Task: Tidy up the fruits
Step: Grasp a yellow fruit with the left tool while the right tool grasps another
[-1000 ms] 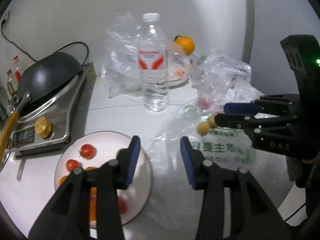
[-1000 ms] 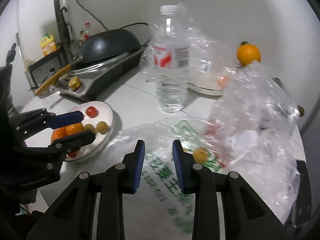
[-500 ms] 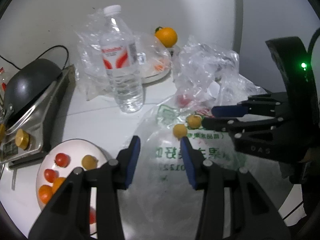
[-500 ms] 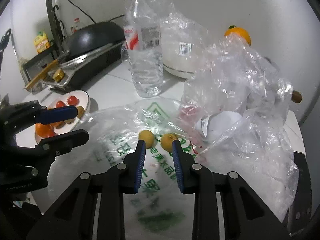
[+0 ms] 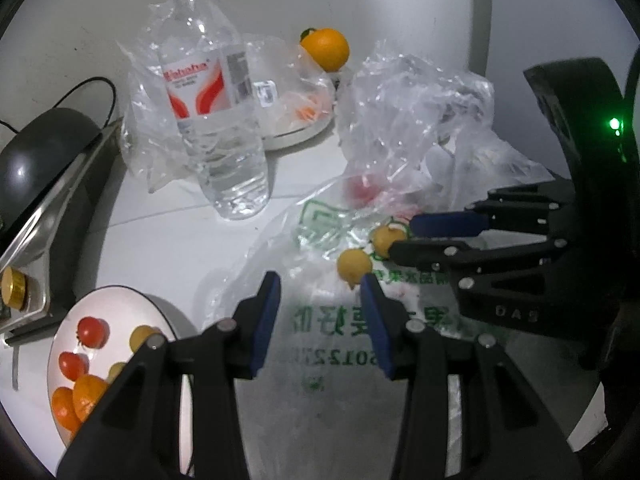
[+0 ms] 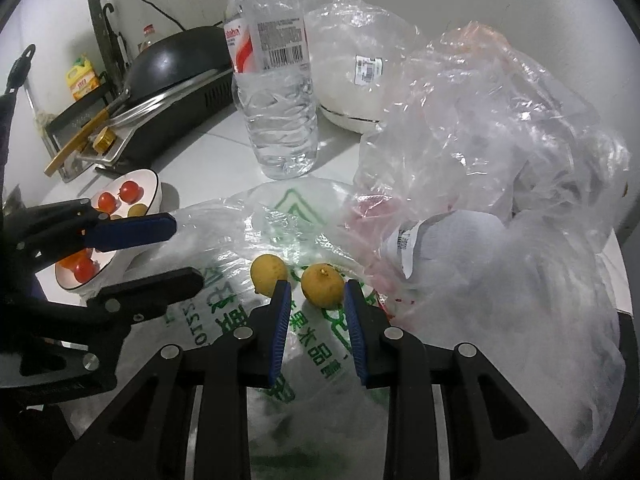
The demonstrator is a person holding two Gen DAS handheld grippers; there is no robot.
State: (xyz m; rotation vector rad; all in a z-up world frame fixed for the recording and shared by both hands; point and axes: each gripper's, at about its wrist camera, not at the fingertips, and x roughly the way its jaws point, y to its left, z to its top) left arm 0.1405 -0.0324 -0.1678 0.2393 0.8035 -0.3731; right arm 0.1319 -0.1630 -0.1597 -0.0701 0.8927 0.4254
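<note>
Fingers (image 6: 280, 312) of the right gripper (image 6: 314, 302) stand spread, released, flanking a yellow fruit (image 6: 322, 291) on the printed plastic bag (image 6: 240, 240), while the left gripper (image 5: 320, 300) gapes empty beside a second yellow fruit (image 5: 354, 265).

The left wrist view looks down along its fingers from close above the white desk (image 5: 168, 248), facing the back wall. The right wrist view sits lower and nearer, angled leftward. Both share the clear plastic water bottle (image 5: 216, 120) (image 6: 276, 92) and the green-printed plastic bag (image 5: 332, 340) (image 6: 240, 248).
</note>
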